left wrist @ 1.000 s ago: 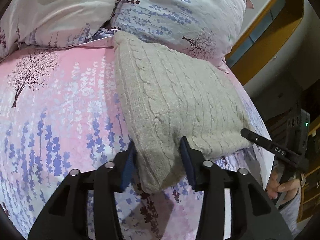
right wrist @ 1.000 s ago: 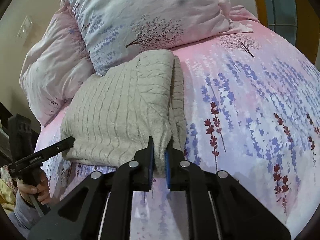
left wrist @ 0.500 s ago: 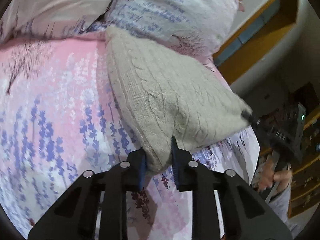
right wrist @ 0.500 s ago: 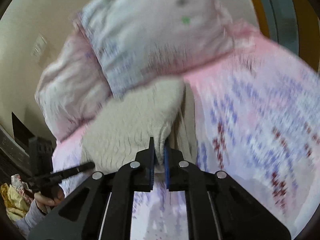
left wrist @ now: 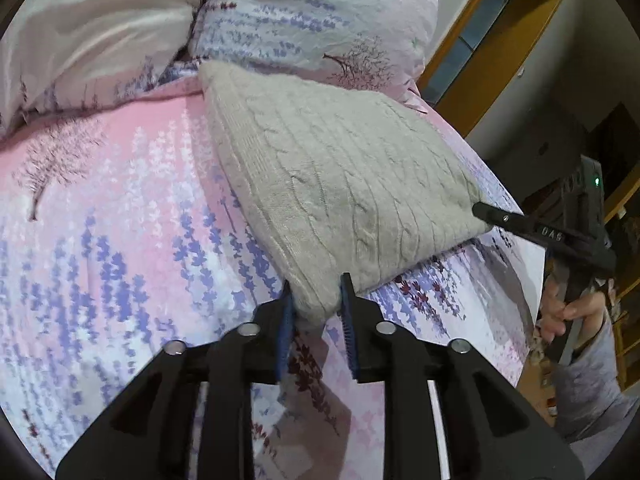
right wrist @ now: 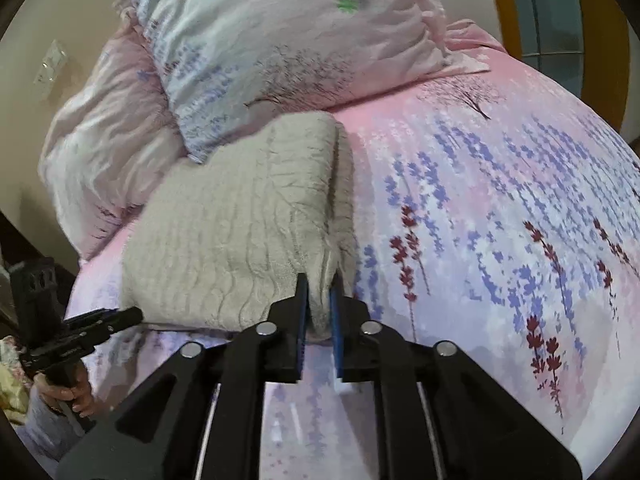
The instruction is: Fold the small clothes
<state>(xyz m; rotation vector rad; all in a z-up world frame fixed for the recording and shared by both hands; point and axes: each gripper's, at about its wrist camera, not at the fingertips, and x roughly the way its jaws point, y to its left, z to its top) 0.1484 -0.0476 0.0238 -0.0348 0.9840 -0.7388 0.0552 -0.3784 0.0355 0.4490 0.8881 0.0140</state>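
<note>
Beige cable-knit sweater, folded, lying on floral bed against pillows. Near corner pinched in left claw; opposite corner clamped in right claw.

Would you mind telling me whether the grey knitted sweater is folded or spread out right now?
Folded. The grey knitted sweater lies as a compact block on the bed, with stacked layers showing along its right edge.
</note>
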